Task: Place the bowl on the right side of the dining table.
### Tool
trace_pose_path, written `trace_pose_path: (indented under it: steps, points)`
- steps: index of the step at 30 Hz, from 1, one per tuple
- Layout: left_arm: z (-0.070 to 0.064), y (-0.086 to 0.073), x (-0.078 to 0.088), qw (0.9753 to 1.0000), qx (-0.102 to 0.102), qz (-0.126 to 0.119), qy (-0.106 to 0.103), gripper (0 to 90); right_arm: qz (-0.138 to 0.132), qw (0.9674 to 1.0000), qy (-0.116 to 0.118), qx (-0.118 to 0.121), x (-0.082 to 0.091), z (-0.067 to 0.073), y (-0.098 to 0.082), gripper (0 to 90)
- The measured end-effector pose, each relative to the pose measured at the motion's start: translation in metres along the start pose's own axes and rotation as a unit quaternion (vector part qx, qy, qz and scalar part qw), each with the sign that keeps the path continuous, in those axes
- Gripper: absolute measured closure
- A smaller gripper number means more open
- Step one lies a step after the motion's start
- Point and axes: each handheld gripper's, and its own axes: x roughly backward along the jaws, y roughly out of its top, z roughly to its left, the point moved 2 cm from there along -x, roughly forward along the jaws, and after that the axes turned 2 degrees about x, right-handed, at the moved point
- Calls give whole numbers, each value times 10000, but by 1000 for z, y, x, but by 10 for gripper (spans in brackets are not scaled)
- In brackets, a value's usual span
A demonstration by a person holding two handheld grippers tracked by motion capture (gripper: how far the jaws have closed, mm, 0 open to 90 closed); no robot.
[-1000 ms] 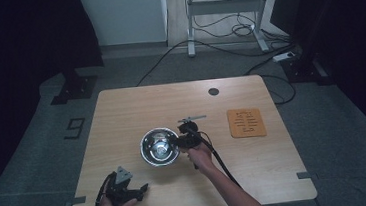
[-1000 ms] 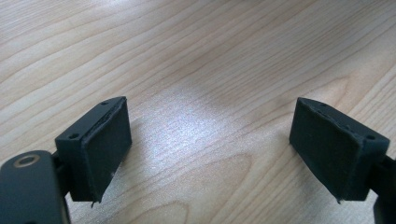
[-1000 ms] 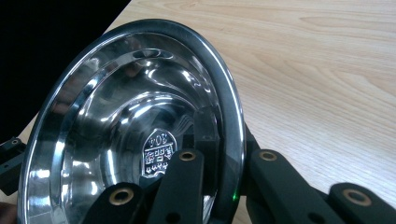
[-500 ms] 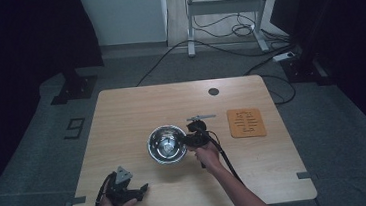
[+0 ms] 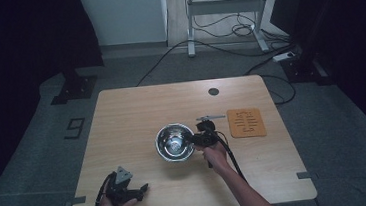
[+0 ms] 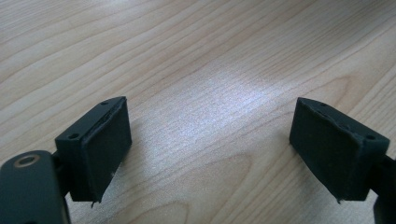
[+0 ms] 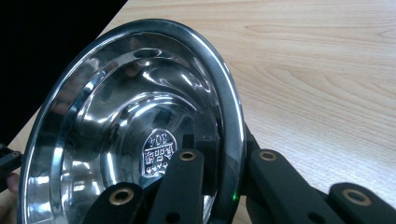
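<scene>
My right gripper (image 5: 197, 139) is clamped on the steel bowl's (image 5: 174, 142) right rim mid-table, while my left gripper (image 5: 141, 189) rests near-left, jaws apart.

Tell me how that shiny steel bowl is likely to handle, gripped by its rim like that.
The steel bowl looks rigid, so it probably won't flex where the right gripper clamps its rim, one jaw inside and one outside. Its polished, mirror-like surface suggests it could slip or pivot in a rim pinch. It looks thin-walled, so likely light for its size, and its rounded shape may rock when set down on the table.
</scene>
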Motion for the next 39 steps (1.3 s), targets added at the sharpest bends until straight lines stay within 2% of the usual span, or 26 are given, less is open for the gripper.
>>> trace_pose_path:
  steps: [15,39]
  points:
    - [0,0,0,10000,9,-4,12,124,-192,9997,-57,-167,17,-24,-4,866]
    - [0,1,-1,10000,33,-3,34,124,-456,9975,-297,-459,46,-66,-4,867]
